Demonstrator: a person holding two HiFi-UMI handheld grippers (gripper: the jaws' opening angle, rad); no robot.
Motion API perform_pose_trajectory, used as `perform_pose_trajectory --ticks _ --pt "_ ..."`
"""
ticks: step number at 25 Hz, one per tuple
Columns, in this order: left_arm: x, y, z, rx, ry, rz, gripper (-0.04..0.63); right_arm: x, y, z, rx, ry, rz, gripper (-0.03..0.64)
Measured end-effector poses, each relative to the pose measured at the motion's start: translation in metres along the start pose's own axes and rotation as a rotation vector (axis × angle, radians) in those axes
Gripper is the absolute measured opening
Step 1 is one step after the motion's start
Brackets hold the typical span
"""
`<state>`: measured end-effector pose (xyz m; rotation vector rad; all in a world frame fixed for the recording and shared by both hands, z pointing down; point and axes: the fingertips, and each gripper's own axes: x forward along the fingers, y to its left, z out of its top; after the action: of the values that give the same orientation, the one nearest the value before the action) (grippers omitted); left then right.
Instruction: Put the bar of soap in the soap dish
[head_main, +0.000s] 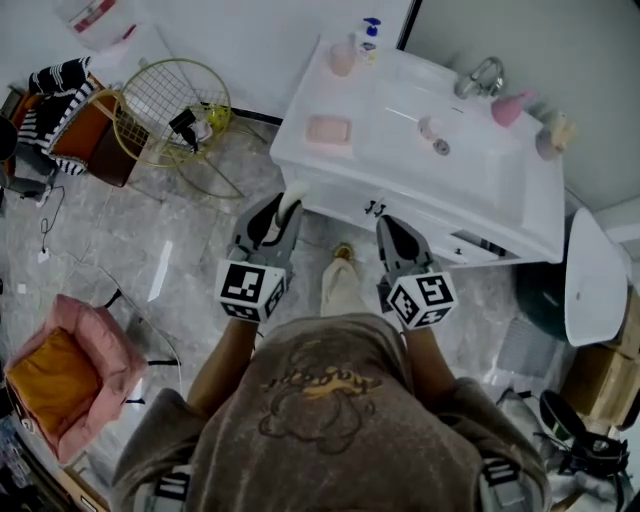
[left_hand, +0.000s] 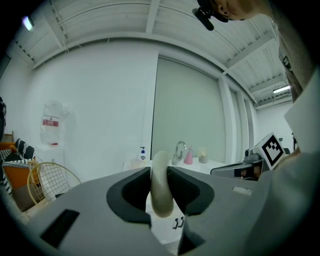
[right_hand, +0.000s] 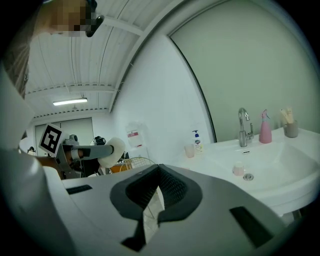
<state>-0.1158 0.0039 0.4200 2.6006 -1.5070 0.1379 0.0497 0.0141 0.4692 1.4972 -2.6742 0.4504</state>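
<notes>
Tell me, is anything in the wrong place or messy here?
Nothing looks spilled or broken. The bar of soap is pinched on edge in the left gripper, not in the pink soap dish. One small pinkish thing sits in the basin beside the drain, which is an odd spot.

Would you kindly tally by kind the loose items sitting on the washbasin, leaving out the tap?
Bottles: 2, a pump bottle and a pink spray bottle
Cups: 2, a pink cup and a grey cup
Soap dish: 1
Small pale object in the basin: 1
Total: 6
</notes>
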Motion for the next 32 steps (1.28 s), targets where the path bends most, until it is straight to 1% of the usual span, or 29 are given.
perform_pose_trajectory --ticks 9,13,18,24,28,32 --pt "0.095 0.02 0.026 -0.014 0.028 0.005 0.107 0.063 -0.07 0.043 0.013 0.011 0.023 0.0" --pt "0.137 0.029 0.034 -0.033 0.037 0.019 0.107 0.092 -0.102 0.059 0.012 0.009 0.036 0.0" --pt "0.18 0.046 0.042 -0.04 0.04 0.042 0.107 0.13 -0.133 0.075 0.02 0.004 0.061 0.0" --pt "0.21 0.057 0.041 -0.053 0.05 0.061 0.107 0.157 -0.154 0.085 0.019 0.014 0.085 0.0" --pt "0.222 0.065 0.04 -0.056 0.064 0.051 0.107 0.168 -0.161 0.085 0.02 0.023 0.079 0.0" --pt "0.235 0.071 0.039 -0.055 0.081 0.026 0.107 0.172 -0.167 0.086 0.031 0.021 0.054 0.0"
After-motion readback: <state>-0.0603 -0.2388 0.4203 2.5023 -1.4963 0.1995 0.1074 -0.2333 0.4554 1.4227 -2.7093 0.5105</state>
